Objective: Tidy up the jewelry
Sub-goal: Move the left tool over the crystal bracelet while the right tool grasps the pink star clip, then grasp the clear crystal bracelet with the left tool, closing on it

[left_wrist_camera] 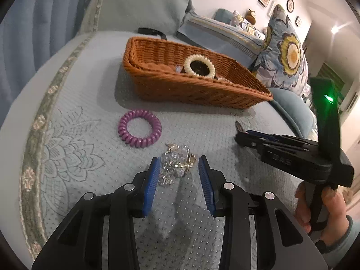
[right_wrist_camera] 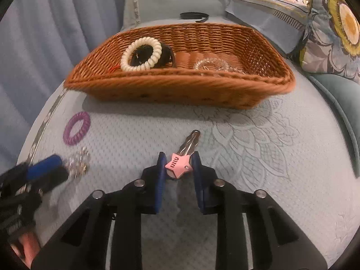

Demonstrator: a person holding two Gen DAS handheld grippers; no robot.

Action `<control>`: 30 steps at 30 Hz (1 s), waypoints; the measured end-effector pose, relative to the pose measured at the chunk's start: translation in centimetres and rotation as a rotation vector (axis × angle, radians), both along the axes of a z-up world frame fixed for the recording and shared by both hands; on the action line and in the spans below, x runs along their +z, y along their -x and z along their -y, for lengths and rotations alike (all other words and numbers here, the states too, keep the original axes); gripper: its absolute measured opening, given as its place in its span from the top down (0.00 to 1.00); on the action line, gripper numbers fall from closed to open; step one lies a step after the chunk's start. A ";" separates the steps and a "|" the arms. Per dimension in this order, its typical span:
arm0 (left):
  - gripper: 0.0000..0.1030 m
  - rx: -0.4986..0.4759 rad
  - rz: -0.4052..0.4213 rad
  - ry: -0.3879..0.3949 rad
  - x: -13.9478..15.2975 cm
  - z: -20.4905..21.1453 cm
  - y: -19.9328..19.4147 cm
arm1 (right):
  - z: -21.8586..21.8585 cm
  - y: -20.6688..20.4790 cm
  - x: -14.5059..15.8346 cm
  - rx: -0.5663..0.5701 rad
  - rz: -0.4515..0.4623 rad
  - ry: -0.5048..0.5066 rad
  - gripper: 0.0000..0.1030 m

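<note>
My right claw [right_wrist_camera: 178, 165] pinches the pink star hair clip [right_wrist_camera: 178, 165] on the bedspread [right_wrist_camera: 247, 157]; my left claw [left_wrist_camera: 179, 168] gapes over the crystal jewelry [left_wrist_camera: 177, 162]; basket [right_wrist_camera: 180, 87] beyond.

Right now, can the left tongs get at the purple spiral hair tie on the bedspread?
Probably yes. The purple spiral hair tie lies apart on the bedspread, just beyond the left tongs. Only the crystal jewelry pile sits between the fingers; it must be lifted or passed over first.
</note>
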State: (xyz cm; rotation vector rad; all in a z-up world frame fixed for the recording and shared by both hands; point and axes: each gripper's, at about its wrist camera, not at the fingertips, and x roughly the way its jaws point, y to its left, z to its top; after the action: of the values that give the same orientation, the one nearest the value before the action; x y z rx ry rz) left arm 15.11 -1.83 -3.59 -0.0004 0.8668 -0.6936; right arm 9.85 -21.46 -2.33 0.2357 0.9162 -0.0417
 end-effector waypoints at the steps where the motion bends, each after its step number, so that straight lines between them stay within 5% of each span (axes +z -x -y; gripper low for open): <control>1: 0.67 -0.010 -0.008 -0.003 -0.1 0.1 0.0 | 0.3 0.6 0.0 0.014 0.004 -0.003 0.80; 10: 0.68 0.027 -0.019 -0.057 -0.6 0.9 -1.0 | 1.0 3.2 -0.2 0.074 0.032 -0.015 0.80; 11: 0.85 0.026 -0.006 -0.069 -0.6 1.1 -0.8 | 1.1 3.4 -0.1 0.075 0.035 -0.015 0.80; 12: 0.88 0.020 -0.002 -0.071 -0.6 1.1 -0.8 | 1.1 3.5 -0.1 0.075 0.039 -0.015 0.80; 19: 1.00 0.028 0.028 0.129 1.0 -1.7 -0.3 | 1.0 4.6 0.9 0.053 0.089 0.005 0.80; 25: 1.00 0.026 0.019 0.133 0.9 -1.7 -0.4 | 0.8 4.4 0.6 0.071 0.078 0.006 0.80; 27: 0.92 0.025 0.017 0.090 0.7 -1.0 -0.2 | 0.9 4.2 0.4 0.069 0.074 -0.003 0.80; 29: 0.59 0.023 0.040 0.055 0.7 -0.5 0.0 | 1.0 4.1 0.3 0.068 0.069 -0.015 0.80; 30: 0.58 0.021 0.058 0.040 0.9 -0.3 0.1 | 1.0 4.1 0.3 0.068 0.068 -0.020 0.80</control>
State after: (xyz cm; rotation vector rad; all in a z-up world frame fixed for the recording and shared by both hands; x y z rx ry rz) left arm 15.04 -1.56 -2.74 -0.0247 0.7962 -0.6883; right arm 5.79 -22.50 -2.05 0.2230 0.8568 0.0377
